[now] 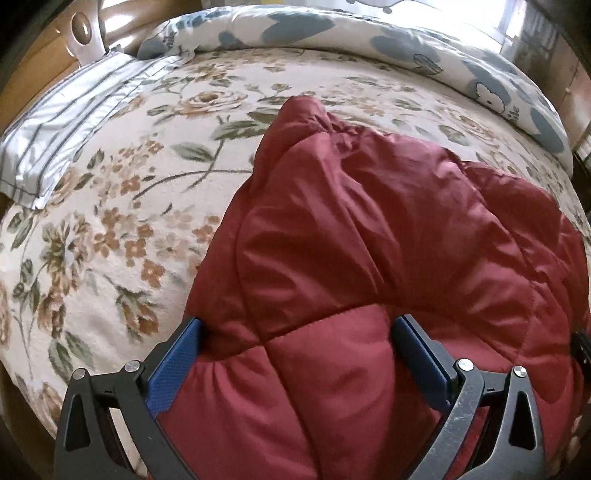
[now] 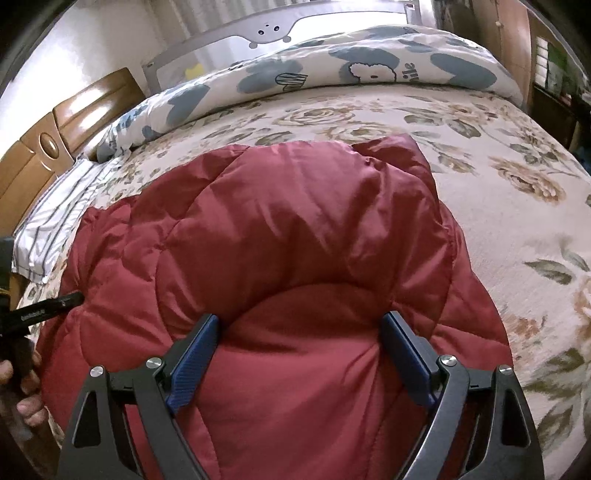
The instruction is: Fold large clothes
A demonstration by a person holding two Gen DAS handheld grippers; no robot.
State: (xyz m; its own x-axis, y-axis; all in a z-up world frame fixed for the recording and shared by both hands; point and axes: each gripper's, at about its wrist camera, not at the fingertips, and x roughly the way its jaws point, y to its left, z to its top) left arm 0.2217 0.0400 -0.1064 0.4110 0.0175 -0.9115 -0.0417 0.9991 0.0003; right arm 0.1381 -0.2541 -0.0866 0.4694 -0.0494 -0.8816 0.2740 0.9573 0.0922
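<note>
A dark red quilted puffer jacket lies bunched on the floral bedspread; it also fills the middle of the right wrist view. My left gripper has its blue-padded fingers spread wide, with a thick fold of the jacket's near edge pressed between them. My right gripper stands the same way, its blue pads squeezing a puffy fold of the jacket's near edge. The left gripper's black body shows at the left edge of the right wrist view, beside the jacket.
The floral bedspread covers the bed. A striped pillow lies at the left. A rolled white-and-blue duvet lies along the far side. A wooden headboard stands at the left, a grey bed rail behind.
</note>
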